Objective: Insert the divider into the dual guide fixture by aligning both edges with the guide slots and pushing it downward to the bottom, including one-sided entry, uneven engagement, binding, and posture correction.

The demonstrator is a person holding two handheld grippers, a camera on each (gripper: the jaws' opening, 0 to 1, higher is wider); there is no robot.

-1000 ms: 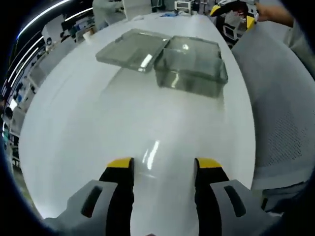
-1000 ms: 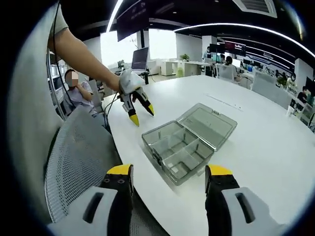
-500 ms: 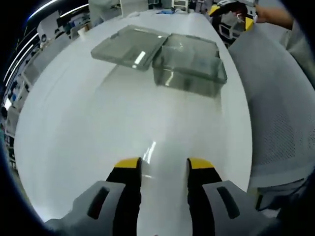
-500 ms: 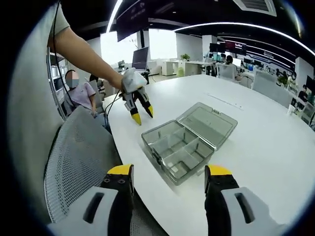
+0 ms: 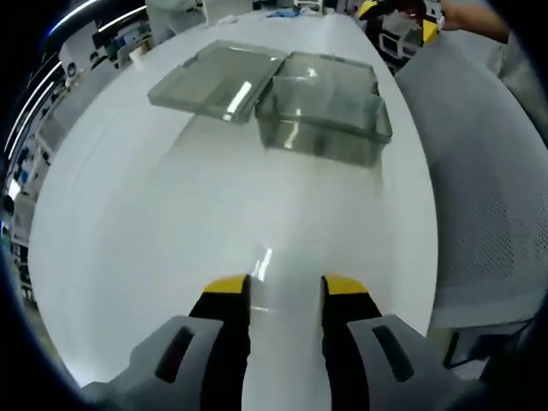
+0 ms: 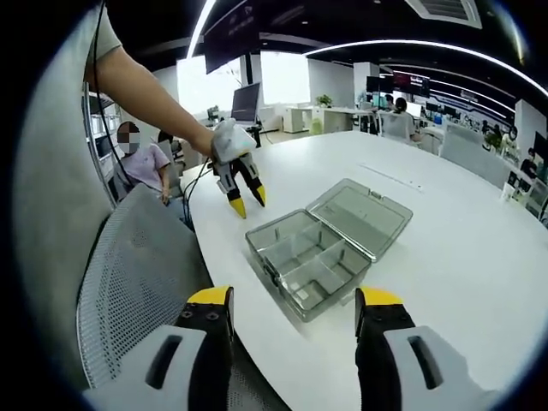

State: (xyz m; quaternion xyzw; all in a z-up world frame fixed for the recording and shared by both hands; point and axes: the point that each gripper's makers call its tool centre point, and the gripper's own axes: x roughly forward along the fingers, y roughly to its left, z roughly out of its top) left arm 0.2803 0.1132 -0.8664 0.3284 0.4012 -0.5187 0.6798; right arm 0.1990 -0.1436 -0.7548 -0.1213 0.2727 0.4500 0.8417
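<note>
While the left gripper [image 5: 284, 287] hangs low over the white table [image 5: 171, 223], its yellow-tipped jaws stand only a narrow gap apart; a pale glint lies on the surface between the tips, and whether a clear divider is pinched there or the claw is merely half-closed on nothing I cannot tell. Well ahead of it sits the clear grey box [image 5: 325, 111], its hinged lid [image 5: 214, 73] thrown flat open on the table beside it; a grey mesh chair [image 5: 488, 197] runs along the table's edge to the right of that view.

In the right gripper view the right gripper [image 6: 295, 298] is released — jaws spread wide, nothing between them — and held above the table's near edge, just short of the box; the box's fixed partitions [image 6: 312, 257] split the tray into several compartments. Beyond the box, the left gripper comes in from the left on a person's bare arm [image 6: 145, 94], tips pointing down at the table, near the box's far corner but apart from it.
</note>
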